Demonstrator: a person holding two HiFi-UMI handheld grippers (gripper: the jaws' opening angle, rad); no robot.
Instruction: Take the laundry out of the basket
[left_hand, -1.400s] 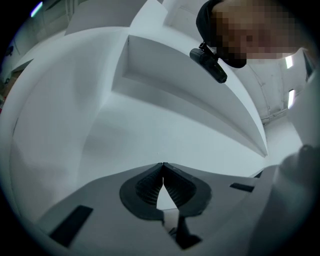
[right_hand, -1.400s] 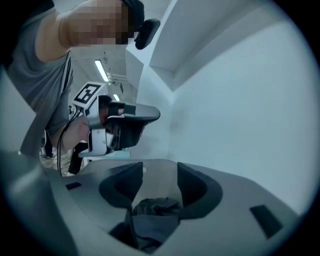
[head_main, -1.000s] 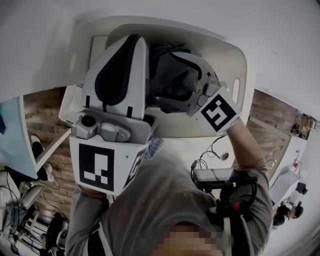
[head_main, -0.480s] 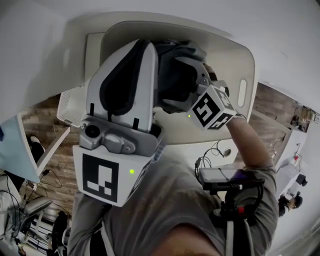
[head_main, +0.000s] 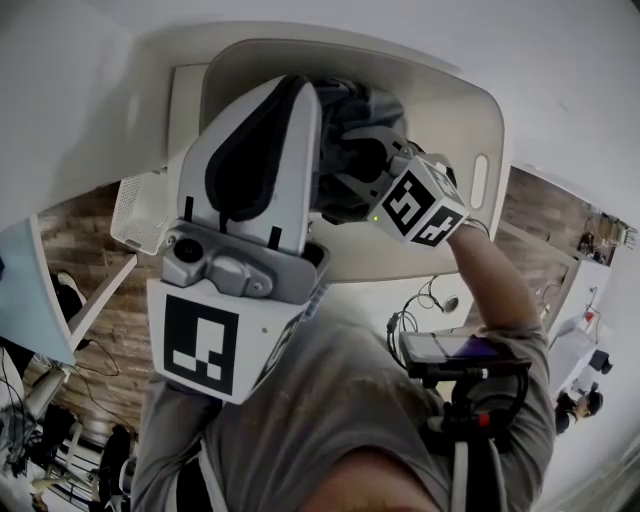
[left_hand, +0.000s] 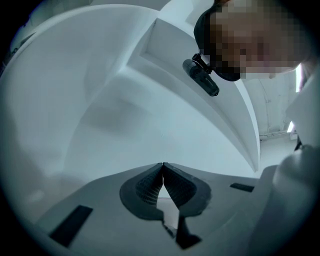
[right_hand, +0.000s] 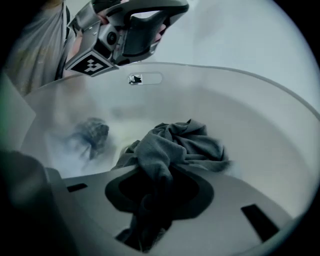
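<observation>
A white laundry basket (head_main: 487, 120) is shown from above, standing on a white worktop (head_main: 570, 80). Inside the basket, a crumpled grey cloth (right_hand: 180, 142) is heaped on the floor. A darker, blurred piece of laundry (right_hand: 92, 132) is seen apart from it, nearer the basket's wall.

The right gripper (right_hand: 155, 175) is tilted down into the basket. Its fingers (right_hand: 200, 192) have just been closing and are clamped on a fold of the grey cloth. The fold is bunched between them and trails down past the pads. The person's right arm (head_main: 500, 290) is stretched from the basket's near side toward its middle.

The left gripper (head_main: 290, 85) is held level above the basket's left part, clear of the laundry. Its fingers (left_hand: 145, 187) are pressed together, with nothing caught between them.
</observation>
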